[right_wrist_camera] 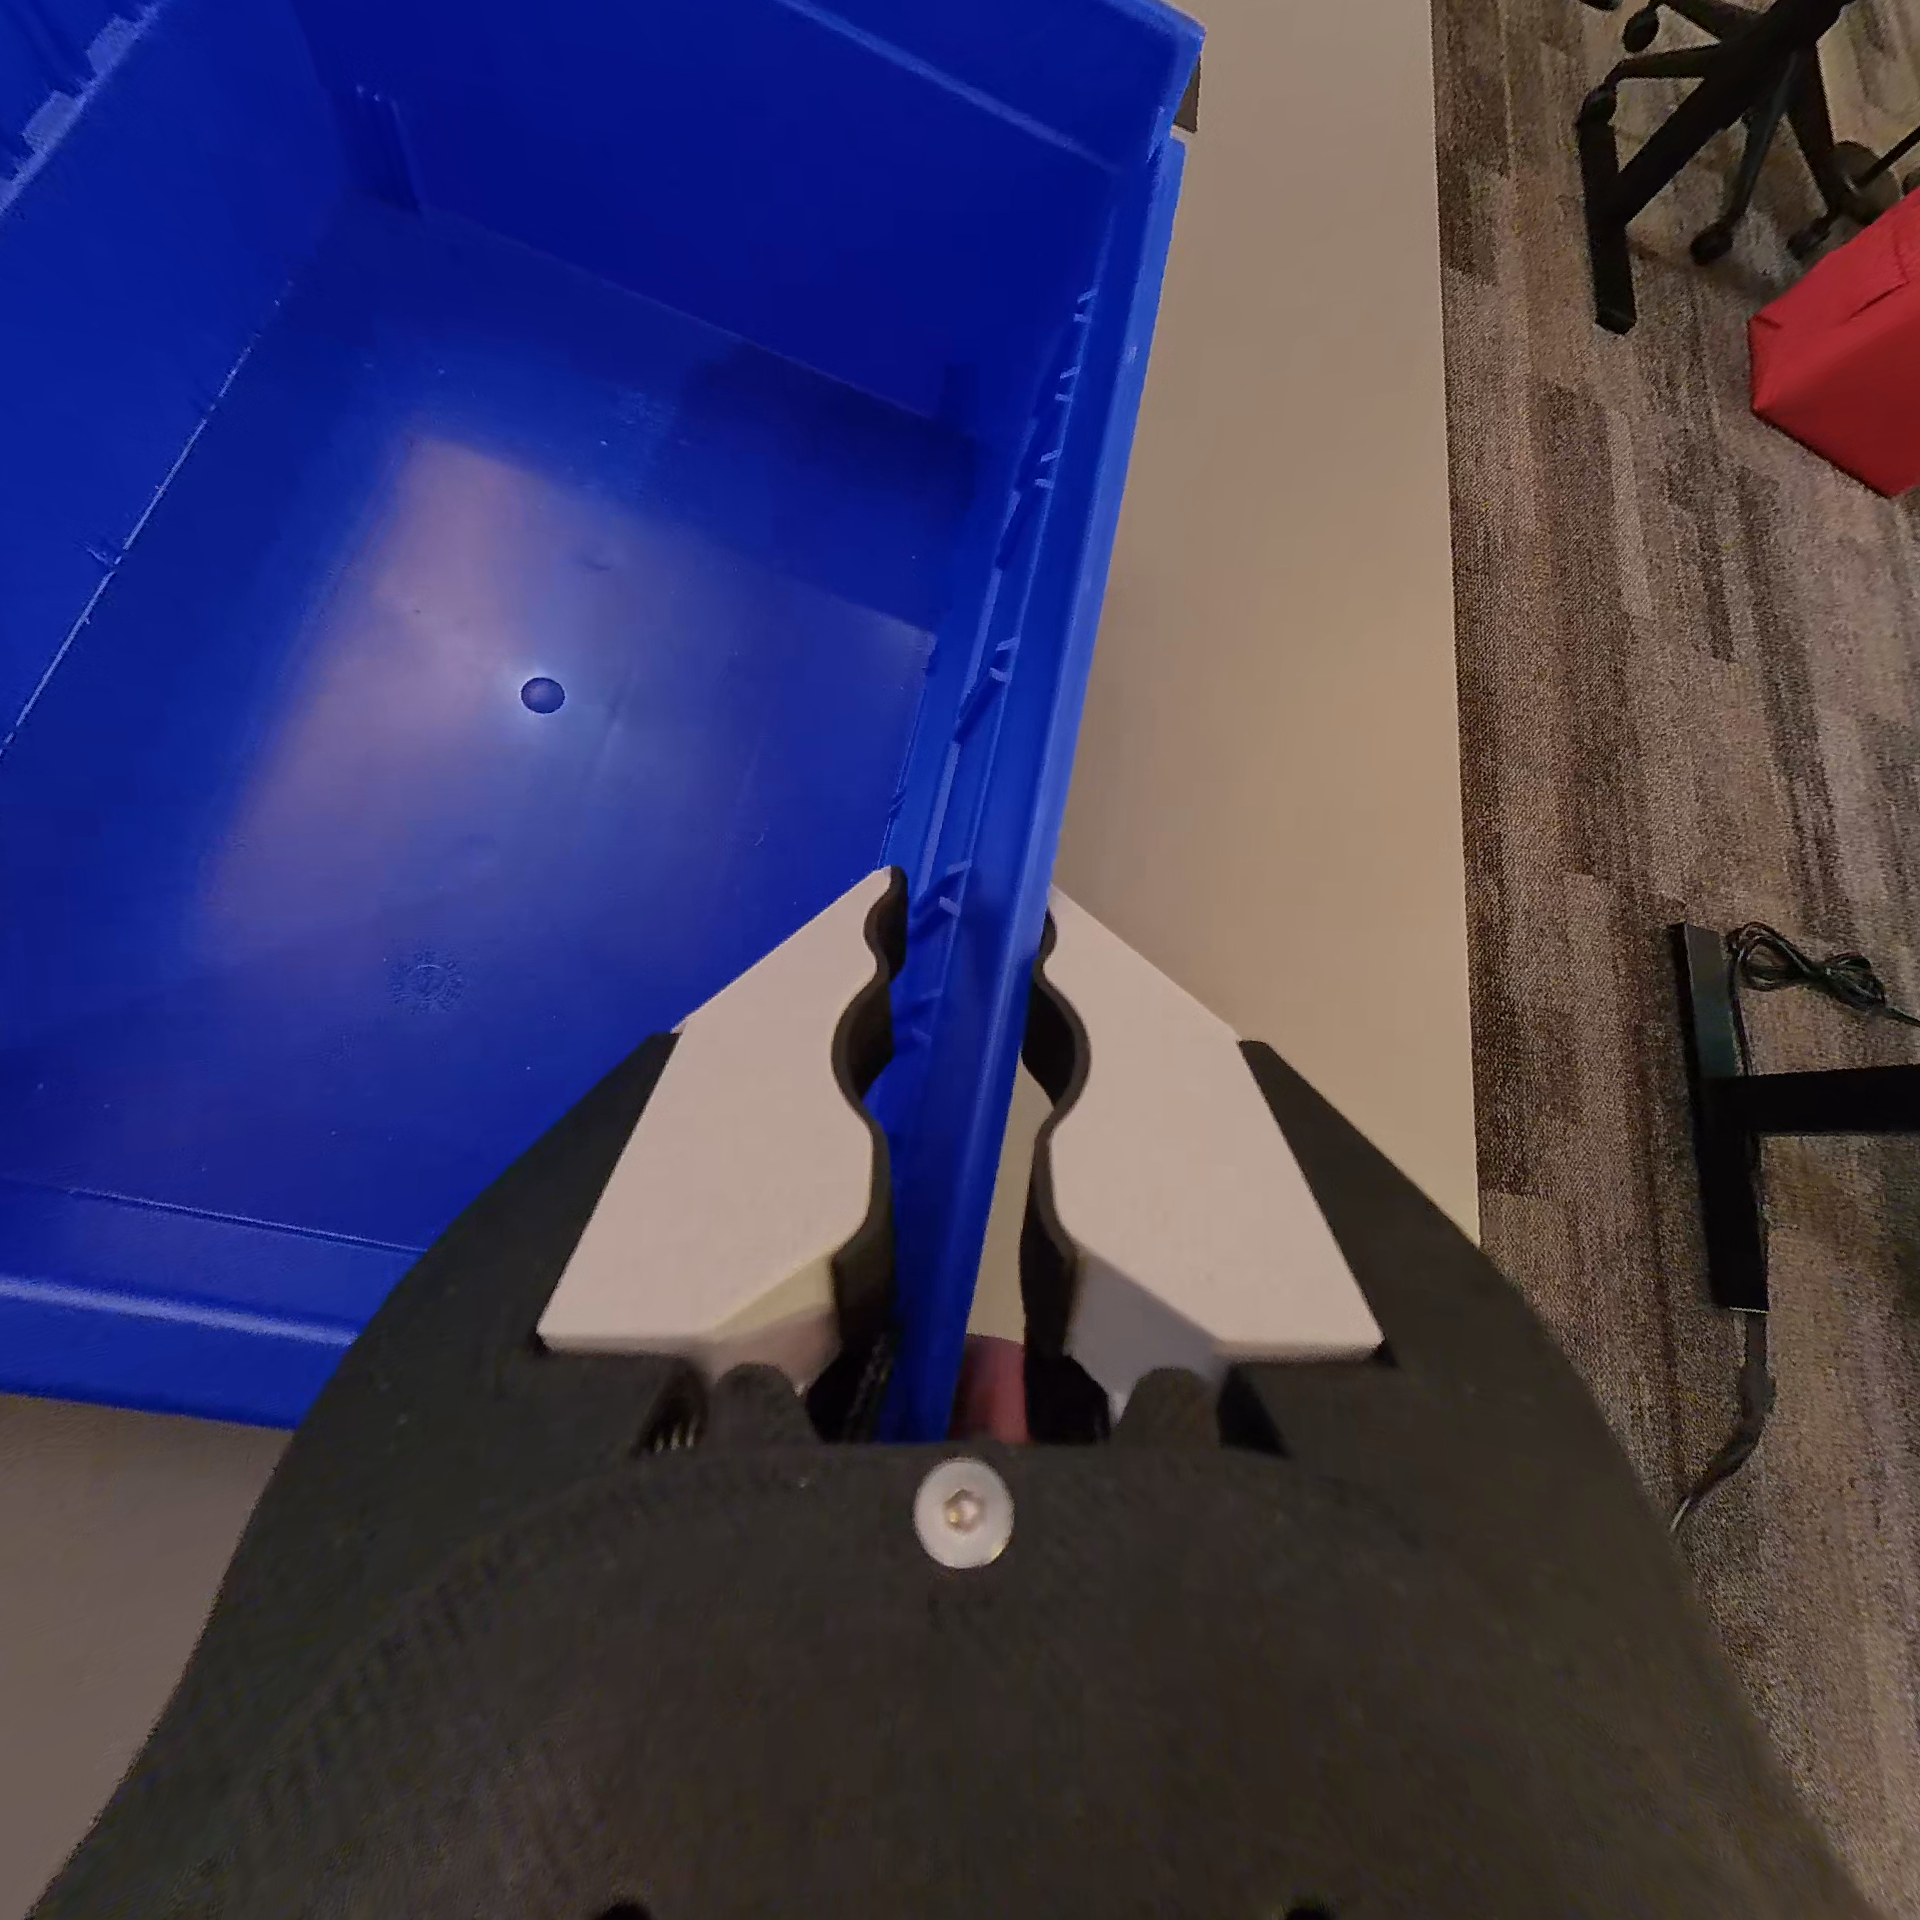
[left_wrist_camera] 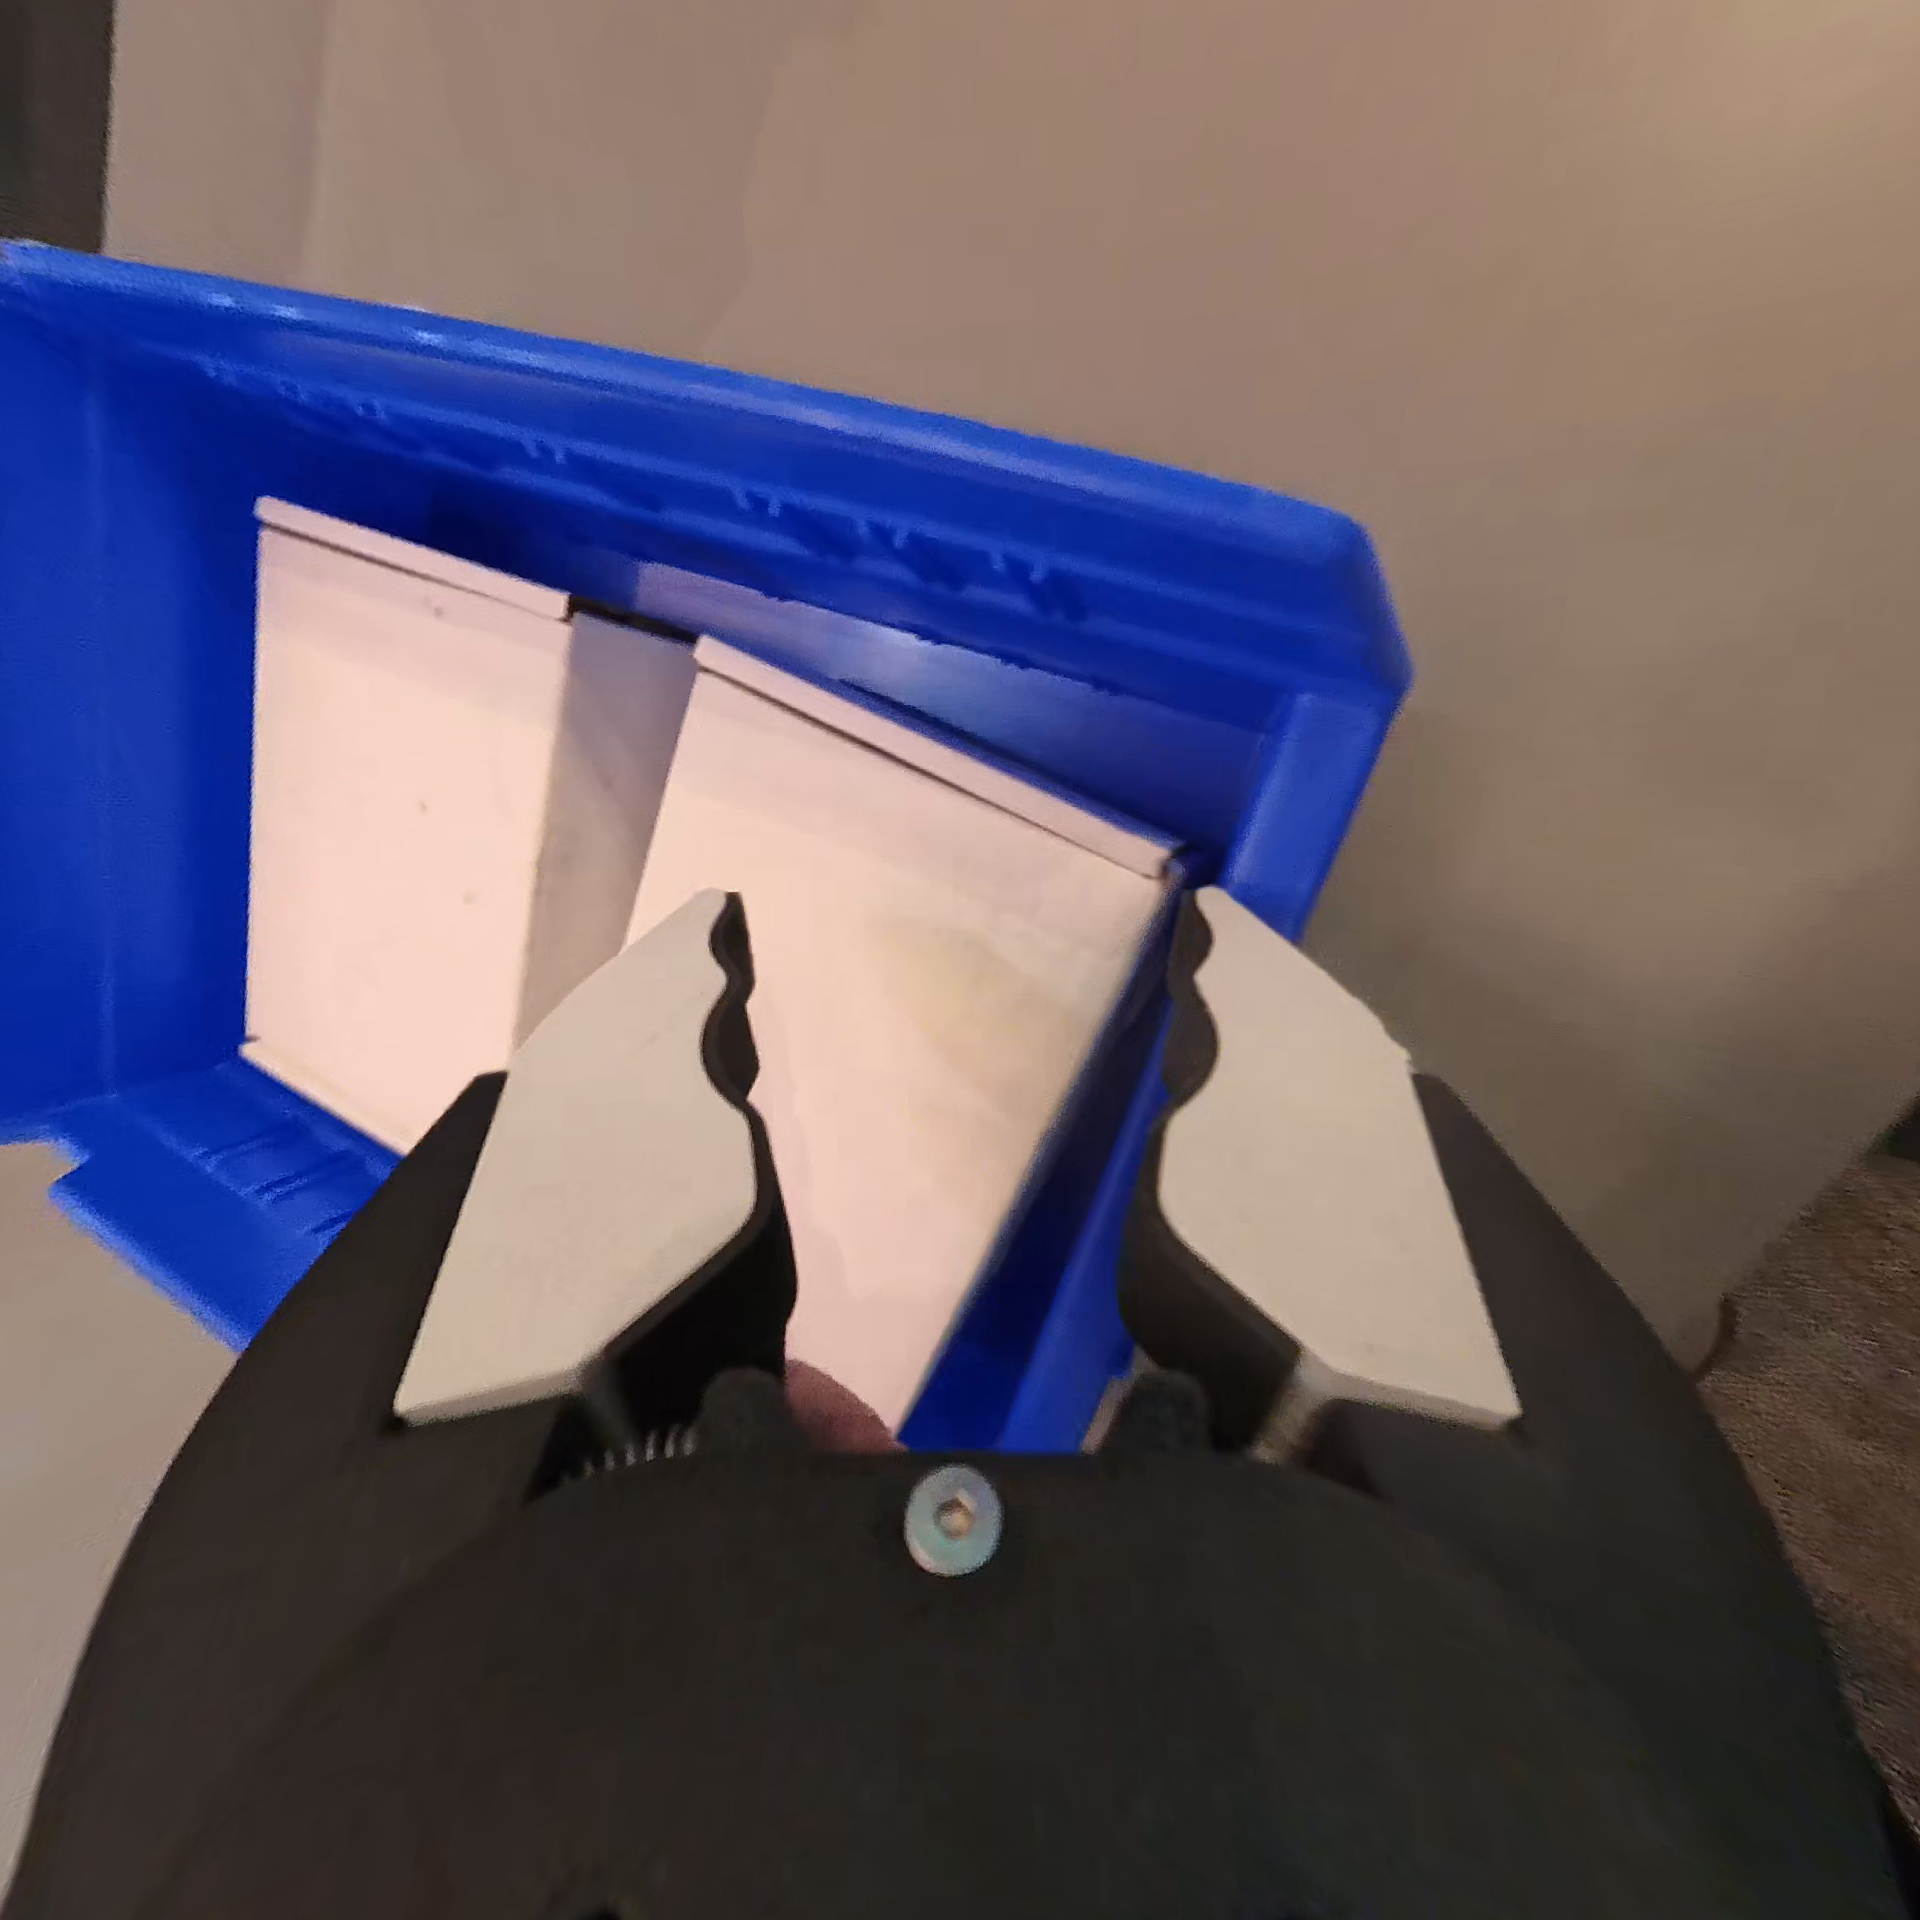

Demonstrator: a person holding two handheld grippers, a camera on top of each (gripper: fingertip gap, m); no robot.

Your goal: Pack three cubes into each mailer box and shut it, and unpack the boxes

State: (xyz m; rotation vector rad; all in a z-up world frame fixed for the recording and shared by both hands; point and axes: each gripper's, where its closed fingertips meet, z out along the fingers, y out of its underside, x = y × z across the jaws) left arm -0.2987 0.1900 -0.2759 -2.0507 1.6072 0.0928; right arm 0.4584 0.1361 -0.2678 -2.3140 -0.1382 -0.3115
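Note:
Two shut white mailer boxes lie in a blue bin (left_wrist_camera: 935, 436) in the left wrist view: one to the left (left_wrist_camera: 395, 810) and one in the bin's far right corner (left_wrist_camera: 935, 1091). My left gripper (left_wrist_camera: 961, 914) is open and hangs over the right box; its right finger is by the bin's side wall. In the right wrist view my right gripper (right_wrist_camera: 971, 894) is shut on the right side wall (right_wrist_camera: 1039, 582) of a blue bin whose visible floor (right_wrist_camera: 520, 623) is bare. I cannot tell whether it is the same bin. No cubes show.
The bin sits on a beige table (right_wrist_camera: 1247, 623) whose edge runs just right of it. On the carpet (right_wrist_camera: 1662, 727) beyond are a red box (right_wrist_camera: 1849, 343), a chair base (right_wrist_camera: 1714, 125) and a black table foot (right_wrist_camera: 1725, 1122) with a cable. A plain wall (left_wrist_camera: 1039, 208) stands behind.

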